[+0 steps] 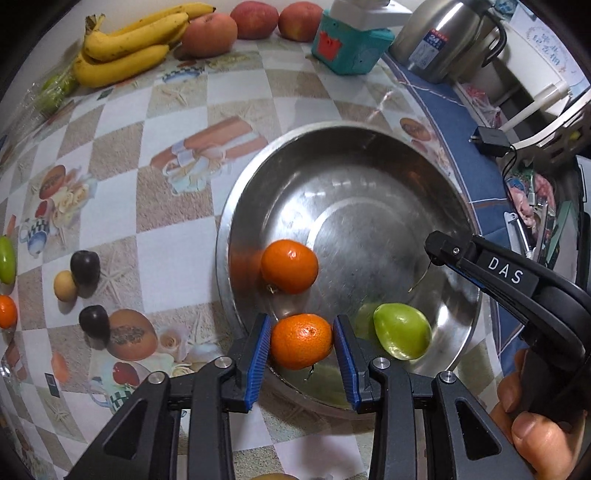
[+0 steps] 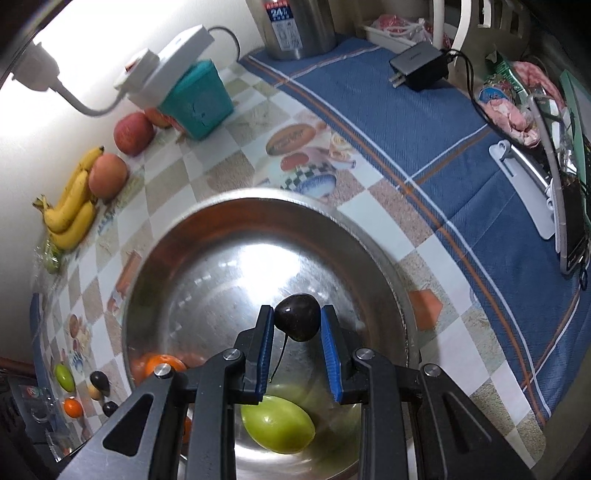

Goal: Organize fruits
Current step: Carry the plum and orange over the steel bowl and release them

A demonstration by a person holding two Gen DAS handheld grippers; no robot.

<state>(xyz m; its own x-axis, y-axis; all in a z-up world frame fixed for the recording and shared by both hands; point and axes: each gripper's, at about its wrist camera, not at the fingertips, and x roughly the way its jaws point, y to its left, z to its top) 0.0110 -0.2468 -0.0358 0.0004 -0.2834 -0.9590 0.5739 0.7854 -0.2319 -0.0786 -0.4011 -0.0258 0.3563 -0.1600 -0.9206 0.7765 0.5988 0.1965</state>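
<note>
left gripper (image 1: 301, 341) clamped 1 orange mandarin (image 1: 301, 340) over near rim of steel bowl (image 1: 369, 136) | right gripper (image 2: 297, 323) clamped 1 dark cherry (image 2: 297, 316) above bowl | inside bowl: green fruit (image 1: 402, 331), 2nd mandarin (image 1: 289, 266) | far left: bananas (image 1: 125, 48), apples (image 1: 208, 35)

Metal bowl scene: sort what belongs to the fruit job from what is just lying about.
Job: metal bowl, held orange, held dark plum, green fruit, bananas, apples.
Lying about: steel flask, charger, teal box, blue cloth.
</note>
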